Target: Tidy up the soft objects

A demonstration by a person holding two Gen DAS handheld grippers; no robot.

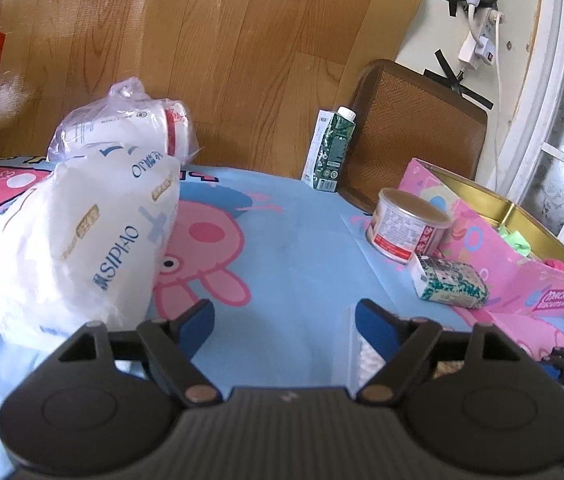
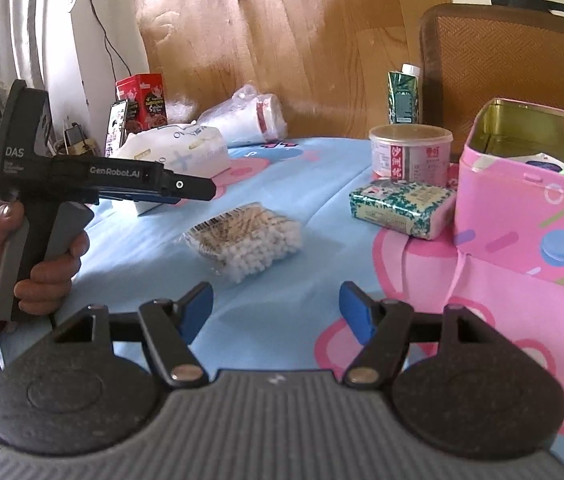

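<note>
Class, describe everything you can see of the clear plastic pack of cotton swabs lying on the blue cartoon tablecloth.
The clear plastic pack of cotton swabs lies flat on the blue cartoon tablecloth. Inside, pale sticks lie side by side, white cotton tips massed along its near edge; a barcode label sits on top. The wrap looks thin and crinkled. Nothing grips or touches it; it lies apart from the green-patterned tissue packet.

"SIPIAO" on white tissue pack (image 1: 82,248); "DAS", "GenRobot.AI" on left tool (image 2: 82,178); "BI…" on pink tin (image 2: 522,216).

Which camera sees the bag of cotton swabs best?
The right wrist view: the bag of cotton swabs lies whole on the blue cloth ahead of the open right gripper. The left wrist view shows only a sliver behind a finger.
</note>
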